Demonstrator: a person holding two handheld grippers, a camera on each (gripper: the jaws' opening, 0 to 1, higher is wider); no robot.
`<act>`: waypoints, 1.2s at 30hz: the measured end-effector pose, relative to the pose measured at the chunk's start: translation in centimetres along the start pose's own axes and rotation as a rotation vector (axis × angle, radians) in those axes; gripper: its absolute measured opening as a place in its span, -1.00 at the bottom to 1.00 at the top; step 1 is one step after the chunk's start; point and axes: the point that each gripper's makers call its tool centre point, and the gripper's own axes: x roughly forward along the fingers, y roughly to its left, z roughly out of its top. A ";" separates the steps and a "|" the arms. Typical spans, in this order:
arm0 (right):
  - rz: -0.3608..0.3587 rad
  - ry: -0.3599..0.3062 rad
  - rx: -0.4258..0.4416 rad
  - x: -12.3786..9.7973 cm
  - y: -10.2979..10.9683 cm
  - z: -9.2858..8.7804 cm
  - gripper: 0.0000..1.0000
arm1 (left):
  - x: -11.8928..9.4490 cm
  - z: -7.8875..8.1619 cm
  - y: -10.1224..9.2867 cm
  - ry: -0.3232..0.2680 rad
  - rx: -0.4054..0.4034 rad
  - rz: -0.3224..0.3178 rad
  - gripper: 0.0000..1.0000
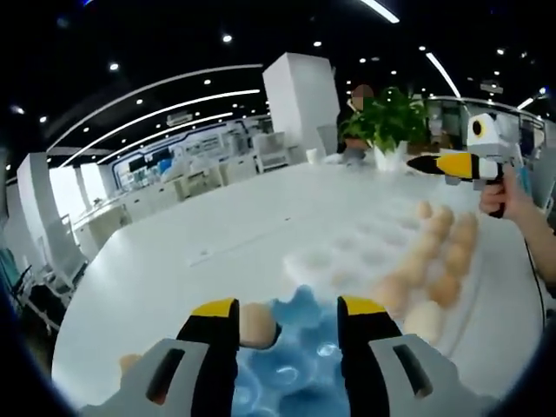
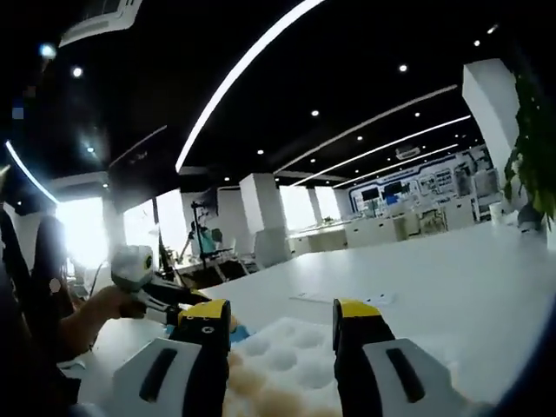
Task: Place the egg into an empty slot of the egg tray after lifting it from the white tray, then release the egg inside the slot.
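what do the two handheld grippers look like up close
Left gripper and right gripper match: grey bodies with dark slots, black jaws capped in yellow. Seen side-on in the left gripper view, the right one shows a white body and black handle.

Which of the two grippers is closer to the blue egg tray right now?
The left. The left gripper hangs right over the blue egg tray, jaws apart. The right gripper is held up beyond the white tray, near the potted plant.
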 end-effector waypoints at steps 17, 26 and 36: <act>-0.161 0.208 -0.095 -3.4 -5.8 -2.7 -0.09 | 0.1 0.8 -3.1 -0.030 -0.029 -0.110 0.03; -0.055 0.442 -0.247 -5.0 -6.5 -5.1 -0.11 | 0.1 0.9 -3.8 -0.041 -0.020 -0.123 0.04; 0.058 0.604 -0.247 -4.5 -8.7 -6.8 -0.18 | -0.3 -0.1 -5.0 -0.031 -0.045 -0.155 0.05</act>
